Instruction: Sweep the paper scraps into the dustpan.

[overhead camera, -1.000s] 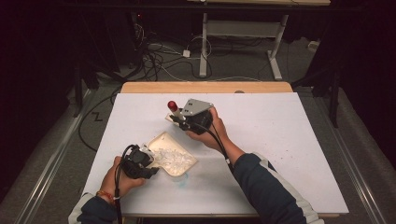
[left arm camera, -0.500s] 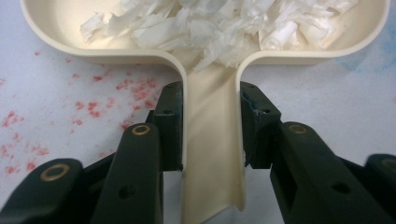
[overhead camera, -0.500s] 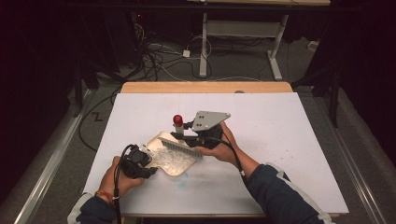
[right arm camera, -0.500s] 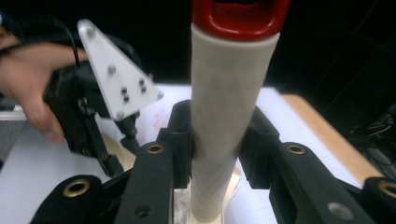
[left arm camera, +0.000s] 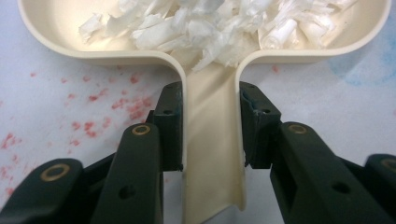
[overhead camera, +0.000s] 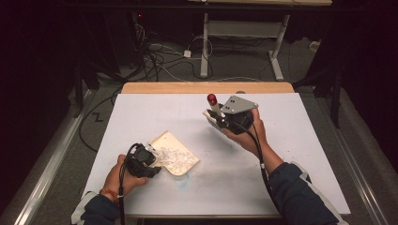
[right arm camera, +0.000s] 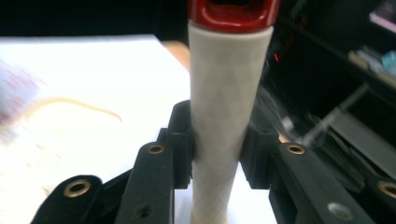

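Observation:
A cream dustpan (overhead camera: 174, 157) lies on the white table at the front left, loaded with white shredded scraps (left arm camera: 205, 23). My left gripper (overhead camera: 143, 161) is shut on the dustpan's handle (left arm camera: 212, 140), one pad pressing on each side. My right gripper (overhead camera: 220, 119) hangs above the table's middle right, apart from the dustpan. It is shut on a white brush handle (right arm camera: 229, 93) with a red end cap (overhead camera: 212, 99) that points up and away. The brush's bristle end is hidden behind the hand.
The white table sheet (overhead camera: 291, 140) carries red specks (left arm camera: 93, 98) and a blue smudge (overhead camera: 183, 182) beside the dustpan. A wooden strip (overhead camera: 206, 87) runs along the far edge. Cables and a desk frame (overhead camera: 205, 42) stand on the dark floor beyond.
My right gripper has carried the brush handle away from the dustpan, to the right and slightly up. The left gripper and the dustpan have stayed put.

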A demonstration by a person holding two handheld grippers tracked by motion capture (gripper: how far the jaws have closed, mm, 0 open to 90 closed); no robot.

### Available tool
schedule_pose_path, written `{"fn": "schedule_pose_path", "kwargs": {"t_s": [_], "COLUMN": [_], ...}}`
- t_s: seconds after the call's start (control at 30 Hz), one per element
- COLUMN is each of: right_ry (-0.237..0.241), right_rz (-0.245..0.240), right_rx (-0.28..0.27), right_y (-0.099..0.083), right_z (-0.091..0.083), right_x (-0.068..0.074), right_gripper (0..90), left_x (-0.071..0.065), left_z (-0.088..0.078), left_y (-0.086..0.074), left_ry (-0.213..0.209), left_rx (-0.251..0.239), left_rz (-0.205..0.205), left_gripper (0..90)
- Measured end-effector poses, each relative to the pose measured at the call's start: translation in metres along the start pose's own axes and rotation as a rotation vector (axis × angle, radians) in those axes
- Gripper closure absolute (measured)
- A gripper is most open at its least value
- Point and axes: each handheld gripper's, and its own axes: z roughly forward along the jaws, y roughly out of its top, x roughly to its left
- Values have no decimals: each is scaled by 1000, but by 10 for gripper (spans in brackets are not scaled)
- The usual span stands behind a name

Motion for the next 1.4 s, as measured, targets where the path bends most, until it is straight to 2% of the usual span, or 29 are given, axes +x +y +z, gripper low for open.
{"fn": "schedule_pose_path", "kwargs": {"t_s": [0.1, 0.2, 0.37, 0.53, 0.63, 0.67, 0.77, 0.8, 0.87, 1.0, 1.1, 1.27, 1.33, 1.4], "right_ry": [2, 27, 112, 192, 249, 264, 249, 247, 238, 190, 158, 145, 136, 107], "right_rz": [11, 33, 21, 59, 101, 85, 46, 53, 68, 80, 97, 109, 126, 139], "right_rx": [64, 65, 54, 12, -73, -77, -89, -97, -114, -136, -151, -136, -129, -116], "right_y": [-10, -10, -6, -1, 0, 2, 6, 7, 8, 10, 7, -7, -16, -27], "right_z": [7, 4, 5, -4, -16, -19, -28, -31, -38, -54, -76, -114, -128, -140], "right_x": [1, 9, 25, 38, 51, 56, 64, 63, 58, 44, 35, 24, 18, 11], "right_gripper": [694, 696, 695, 697, 697, 696, 697, 697, 696, 696, 696, 695, 695, 694], "left_x": [-2, -4, -7, -7, -9, -9, -10, -10, -10, -10, -10, -8, -8, -6], "left_z": [2, 4, 6, 7, 8, 8, 8, 8, 8, 8, 8, 8, 8, 9], "left_y": [4, 8, 15, 18, 20, 20, 19, 20, 19, 19, 19, 18, 17, 16], "left_ry": [-4, -5, -6, -9, 1, 1, 3, 5, 5, 0, 4, 4, 19, 30], "left_rx": [3, 3, 3, 2, 2, 2, 1, 2, 0, -1, -11, -25, -37, -50], "left_rz": [16, 20, 29, 27, 35, 34, 32, 34, 32, 26, 15, 0, -10, -32], "left_gripper": [635, 635, 634, 634, 634, 631, 632, 631, 632, 632, 631, 631, 631, 621]}}
